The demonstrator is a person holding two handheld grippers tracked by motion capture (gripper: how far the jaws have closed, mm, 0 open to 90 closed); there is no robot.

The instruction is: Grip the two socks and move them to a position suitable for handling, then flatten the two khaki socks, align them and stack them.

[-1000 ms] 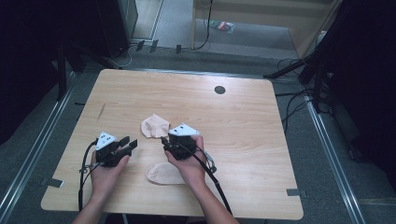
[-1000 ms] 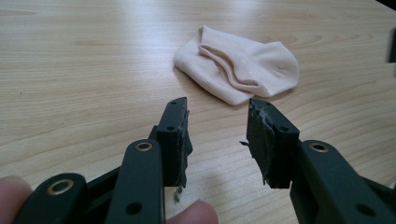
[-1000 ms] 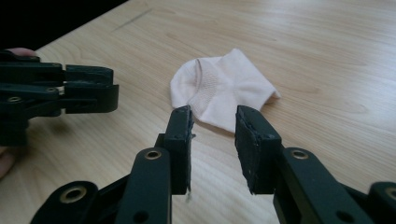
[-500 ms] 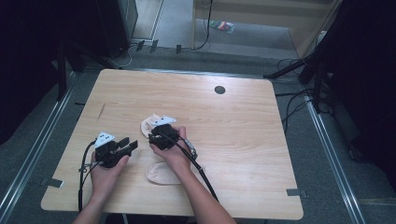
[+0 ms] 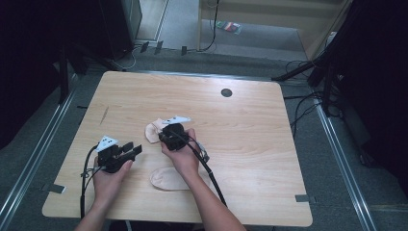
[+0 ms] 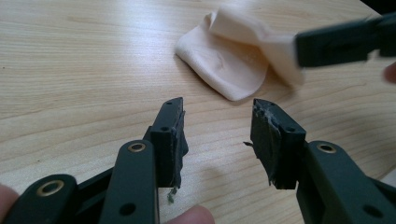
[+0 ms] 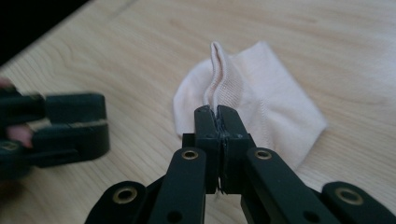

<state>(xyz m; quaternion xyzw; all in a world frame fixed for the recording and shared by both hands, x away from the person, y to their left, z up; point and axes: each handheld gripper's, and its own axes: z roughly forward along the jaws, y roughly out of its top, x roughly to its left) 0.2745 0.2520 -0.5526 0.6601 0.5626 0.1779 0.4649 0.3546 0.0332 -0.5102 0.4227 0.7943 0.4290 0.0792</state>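
A pale pink sock [image 5: 153, 130] lies crumpled at the table's middle left. My right gripper [image 5: 163, 136] sits on its right edge, and in the right gripper view that gripper [image 7: 218, 112] is shut on a raised fold of the sock [image 7: 266, 98]. A second pale sock [image 5: 166, 179] lies flat nearer the front edge, partly under the right forearm. My left gripper [image 5: 134, 150] rests low over the table to the left of both socks. Its jaws [image 6: 217, 112] stand open and hold nothing, with the crumpled sock [image 6: 224, 65] a short way ahead of them.
The wooden table [image 5: 250, 144] has a dark round hole [image 5: 226, 92] near its far edge. Cables trail from both grippers toward the front edge. Dark stands and floor cables surround the table.
My right gripper has moved left and away from the person onto the crumpled sock and pinched a fold of it. The left gripper has stayed in place, open.
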